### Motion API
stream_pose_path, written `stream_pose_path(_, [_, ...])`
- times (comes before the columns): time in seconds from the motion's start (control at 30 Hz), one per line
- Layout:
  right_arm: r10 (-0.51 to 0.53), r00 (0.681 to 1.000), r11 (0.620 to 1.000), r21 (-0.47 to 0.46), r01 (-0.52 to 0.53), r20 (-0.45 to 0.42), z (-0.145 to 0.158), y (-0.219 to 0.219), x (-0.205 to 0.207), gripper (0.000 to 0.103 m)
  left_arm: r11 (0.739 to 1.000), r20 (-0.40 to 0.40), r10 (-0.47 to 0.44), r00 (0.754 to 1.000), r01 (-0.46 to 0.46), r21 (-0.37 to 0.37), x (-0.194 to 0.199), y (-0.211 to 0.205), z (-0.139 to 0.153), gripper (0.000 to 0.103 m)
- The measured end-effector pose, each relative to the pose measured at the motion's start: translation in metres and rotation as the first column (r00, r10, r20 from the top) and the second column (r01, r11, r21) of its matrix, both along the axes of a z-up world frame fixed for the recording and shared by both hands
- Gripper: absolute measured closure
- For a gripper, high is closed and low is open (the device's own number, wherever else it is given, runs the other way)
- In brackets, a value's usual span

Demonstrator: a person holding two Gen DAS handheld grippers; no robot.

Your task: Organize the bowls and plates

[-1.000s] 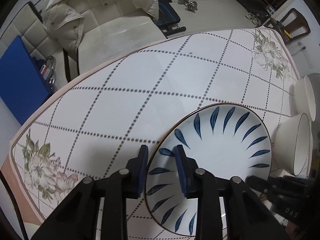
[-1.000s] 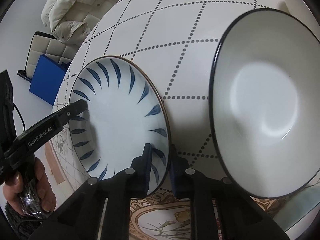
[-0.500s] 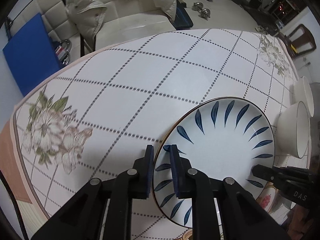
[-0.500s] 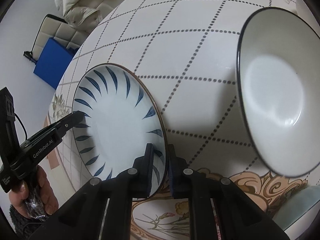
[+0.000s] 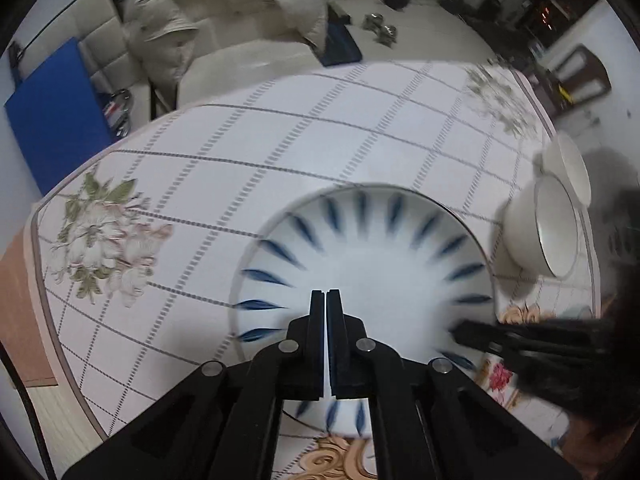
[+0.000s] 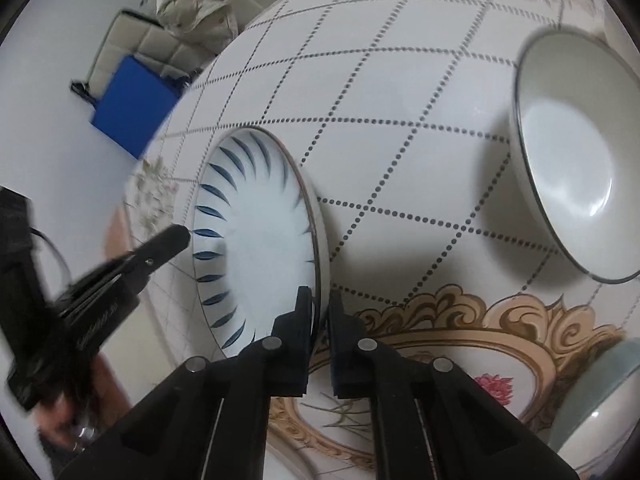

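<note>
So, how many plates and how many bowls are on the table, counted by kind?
Plates: 2, the blue-leaf plate and the gold-scroll plate, seen only in part.
Bowls: 3, the dark-rimmed white bowl, the plain white bowl and the pale green bowl.
Total: 5

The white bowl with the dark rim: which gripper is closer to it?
Right. The right gripper pinches the blue-leaf plate at the edge facing the white bowl; the left gripper is on the plate's far side.
</note>
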State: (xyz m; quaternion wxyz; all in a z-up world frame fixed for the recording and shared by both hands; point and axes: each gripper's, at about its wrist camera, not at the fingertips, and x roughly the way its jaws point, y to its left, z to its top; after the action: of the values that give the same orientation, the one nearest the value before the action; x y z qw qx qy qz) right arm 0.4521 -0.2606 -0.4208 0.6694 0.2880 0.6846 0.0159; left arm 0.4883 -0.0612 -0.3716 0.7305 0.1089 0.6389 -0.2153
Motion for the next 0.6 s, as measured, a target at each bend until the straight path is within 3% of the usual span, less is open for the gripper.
stream_pose_path(0.1, [-0.025,0.999,0.999,0.047,0.026,-0.023,-0.007,-0.005,-0.001,0.095,1.000,0.011,0.009,1.000,-0.009,0.024,0.000,0.000,-0.003,0.102])
stream_pose_path(0.23, [-0.004,1.000,0.998,0.061,0.006,-0.029,-0.014,-0.008,-0.009,0.096,0.993,-0.014,0.115,0.993,-0.115,0.022,0.016,0.027,-0.007,0.099])
stream_pose_path(0.33, [0.017,0.999,0.997,0.081,-0.013,-0.044,-0.025,-0.014,-0.013,0.095,0.979,-0.055,0.203,0.978,-0.201,0.037,0.031,0.057,-0.020,0.084])
stream_pose_path(0.37, [0.019,0.998,0.996,0.084,-0.015,-0.054,-0.030,-0.014,-0.014,0.095,0.972,-0.076,0.233,0.970,-0.229,0.052,0.038,0.069,-0.027,0.074])
stream_pose_path(0.43, [0.025,0.998,0.996,0.090,-0.019,-0.061,-0.036,-0.015,-0.014,0.094,0.963,-0.143,0.267,0.953,-0.269,0.007,0.045,0.084,-0.036,0.056])
stream_pose_path(0.6, [0.053,0.997,0.995,0.088,-0.047,-0.057,-0.036,-0.017,-0.008,0.093,0.967,-0.198,0.243,0.949,-0.252,-0.022,0.052,0.084,-0.049,0.052])
